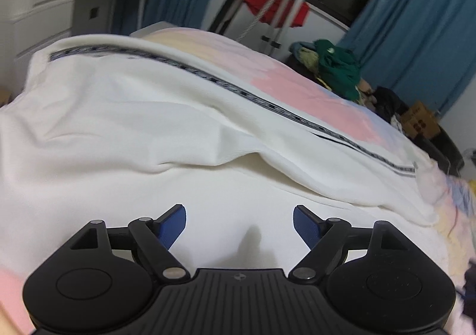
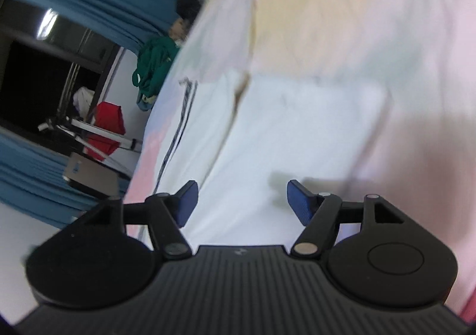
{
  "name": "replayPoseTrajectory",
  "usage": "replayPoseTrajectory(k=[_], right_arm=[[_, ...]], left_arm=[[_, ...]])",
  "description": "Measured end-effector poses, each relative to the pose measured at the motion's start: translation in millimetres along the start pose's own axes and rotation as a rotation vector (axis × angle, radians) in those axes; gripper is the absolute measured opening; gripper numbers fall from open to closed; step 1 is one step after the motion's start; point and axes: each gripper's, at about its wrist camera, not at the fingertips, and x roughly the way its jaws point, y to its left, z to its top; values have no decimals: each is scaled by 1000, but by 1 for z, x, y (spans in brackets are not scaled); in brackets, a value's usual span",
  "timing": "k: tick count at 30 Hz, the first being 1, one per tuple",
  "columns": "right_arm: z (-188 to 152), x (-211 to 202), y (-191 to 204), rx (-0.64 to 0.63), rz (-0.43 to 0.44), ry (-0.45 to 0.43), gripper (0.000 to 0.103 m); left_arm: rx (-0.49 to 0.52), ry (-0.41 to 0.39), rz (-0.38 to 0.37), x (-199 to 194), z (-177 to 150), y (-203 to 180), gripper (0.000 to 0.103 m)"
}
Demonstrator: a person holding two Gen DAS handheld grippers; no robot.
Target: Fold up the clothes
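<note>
Left tool [image 1: 239,226] hovering over the white garment [image 1: 142,114], blue pads [image 1: 175,226] spread wide, nothing between them, only cloth below. Garment spread across the bed [image 1: 312,79], a fold ridge running across its middle and a dark patterned stripe [image 1: 226,83] along its far edge, pastel pink and yellow bedding showing beyond. Right tool [image 2: 241,204] likewise parted wide and empty, over the same white garment [image 2: 297,132]; right view heavily blurred, stripe [image 2: 178,132] faint at left. Green clothes [image 1: 336,67] heaped off the bed's far right corner, red cloth [image 1: 273,4] on a drying rack, blue curtains [image 1: 422,31] behind.
</note>
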Motion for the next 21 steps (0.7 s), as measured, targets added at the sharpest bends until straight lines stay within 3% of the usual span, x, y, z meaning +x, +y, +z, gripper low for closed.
replayPoseTrajectory(k=[3, 8, 12, 15, 17, 18, 19, 21], right_arm=[[-8, -1, -17, 106, -20, 43, 69], [-9, 4, -28, 161, -26, 69, 69], [-1, 21, -39, 212, -74, 71, 69], [8, 37, -48, 268, -53, 66, 67], [15, 37, -47, 262, -52, 7, 52], [18, 34, -45, 249, -55, -36, 35], [20, 31, -43, 232, -53, -69, 10], [27, 27, -39, 182, -34, -101, 8]], left_arm=[[-68, 16, -15, -8, -6, 14, 84], [-207, 63, -19, -11, -15, 40, 84], [-309, 74, -74, -10, -16, 52, 84], [-395, 113, -116, -4, -19, 61, 84], [-398, 105, -94, -7, -20, 65, 84], [-395, 97, -79, -9, -21, 67, 84], [-391, 89, -64, -11, -21, 69, 84], [-394, 68, -50, -17, -22, 74, 84]])
